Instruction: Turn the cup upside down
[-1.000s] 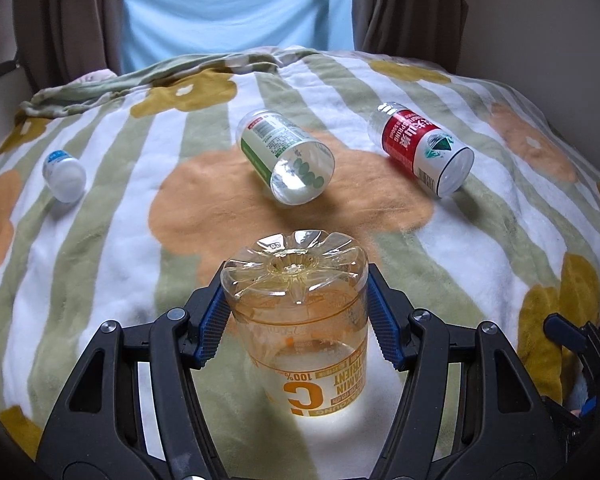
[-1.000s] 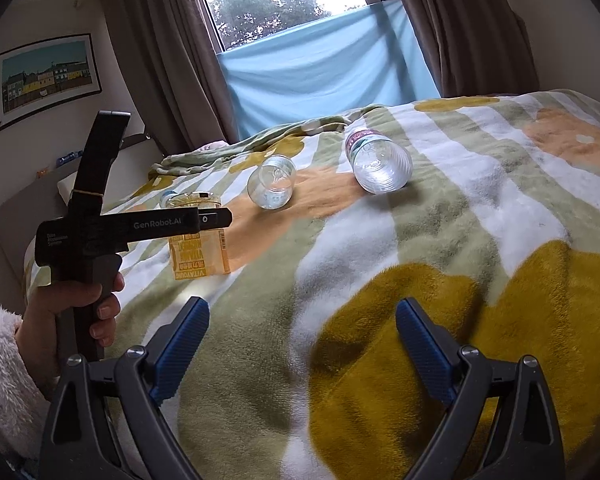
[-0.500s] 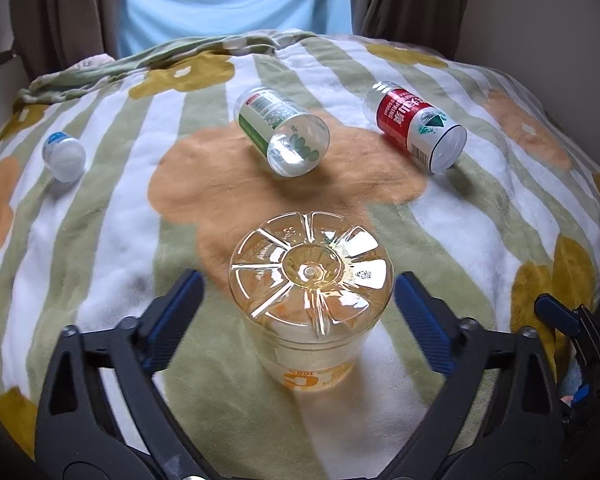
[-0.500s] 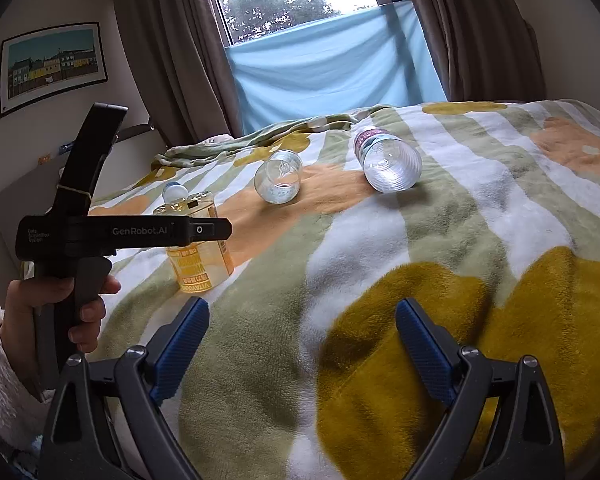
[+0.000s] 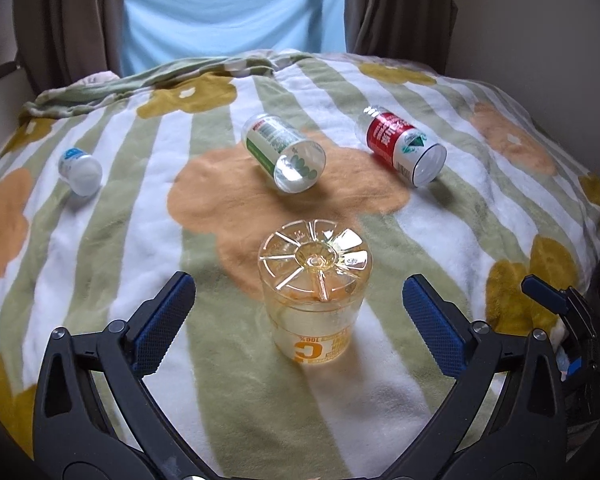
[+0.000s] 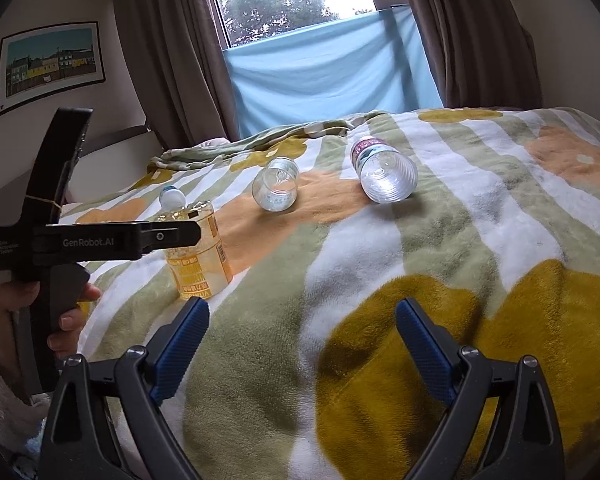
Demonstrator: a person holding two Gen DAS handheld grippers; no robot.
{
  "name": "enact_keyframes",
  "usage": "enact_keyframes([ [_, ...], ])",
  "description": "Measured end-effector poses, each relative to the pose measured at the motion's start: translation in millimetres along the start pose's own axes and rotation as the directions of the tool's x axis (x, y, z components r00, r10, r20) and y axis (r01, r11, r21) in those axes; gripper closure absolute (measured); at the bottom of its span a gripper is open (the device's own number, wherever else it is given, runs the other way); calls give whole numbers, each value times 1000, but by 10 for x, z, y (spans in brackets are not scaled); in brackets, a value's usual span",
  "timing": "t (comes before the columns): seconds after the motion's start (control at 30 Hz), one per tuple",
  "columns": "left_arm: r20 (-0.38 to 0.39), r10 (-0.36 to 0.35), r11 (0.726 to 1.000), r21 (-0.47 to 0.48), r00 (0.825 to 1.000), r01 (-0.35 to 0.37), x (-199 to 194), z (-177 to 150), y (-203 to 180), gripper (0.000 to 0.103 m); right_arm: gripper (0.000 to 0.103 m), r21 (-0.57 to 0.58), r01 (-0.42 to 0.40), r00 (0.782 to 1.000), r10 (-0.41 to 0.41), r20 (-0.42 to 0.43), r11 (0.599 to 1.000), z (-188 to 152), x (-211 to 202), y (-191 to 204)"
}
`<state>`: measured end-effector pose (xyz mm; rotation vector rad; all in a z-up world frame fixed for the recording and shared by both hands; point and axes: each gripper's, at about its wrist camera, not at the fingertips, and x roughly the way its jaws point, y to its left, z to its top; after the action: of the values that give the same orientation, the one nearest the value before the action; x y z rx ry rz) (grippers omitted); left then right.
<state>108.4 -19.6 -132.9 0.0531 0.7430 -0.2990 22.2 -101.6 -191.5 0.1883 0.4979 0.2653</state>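
Observation:
A clear yellow-tinted plastic cup [image 5: 314, 296] with orange print stands upside down on the flowered blanket [image 5: 120, 216], its ribbed base up. My left gripper [image 5: 298, 320] is open, its blue pads wide apart on either side of the cup and just behind it, not touching. The cup also shows in the right wrist view [image 6: 198, 258], partly behind the left gripper's body. My right gripper [image 6: 302, 332] is open and empty over the blanket, to the right of the cup.
Three cut bottle cups lie on their sides farther back: a green-labelled one [image 5: 284, 154], a red-labelled one [image 5: 402, 146] and a small blue-labelled one [image 5: 80, 166]. Curtains and a blue cloth hang behind the bed. A wall stands to the right.
My left gripper let go of the upside-down cup, opened wide and drew back and up. The cup stays standing on the blanket. The right gripper barely moved.

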Motion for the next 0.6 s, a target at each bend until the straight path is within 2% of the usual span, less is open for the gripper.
enact_keyframes([
  [0.1,77,6,1000,-18,997,-4,-356,104,102,0,10,-40,45,999,-43,31,998,218,-132,105],
  [0.2,177,28,999,-33,984,-23,-799,225,223,0,10,-71,87,993,-81,84,994,537,-303,254],
  [0.37,322,87,995,-68,943,-68,-1511,382,417,0,10,-42,142,979,-134,155,989,1089,-527,509],
  [0.6,415,169,985,-90,894,-145,-2074,388,616,0,10,-23,135,959,-125,255,991,1437,-759,875],
])
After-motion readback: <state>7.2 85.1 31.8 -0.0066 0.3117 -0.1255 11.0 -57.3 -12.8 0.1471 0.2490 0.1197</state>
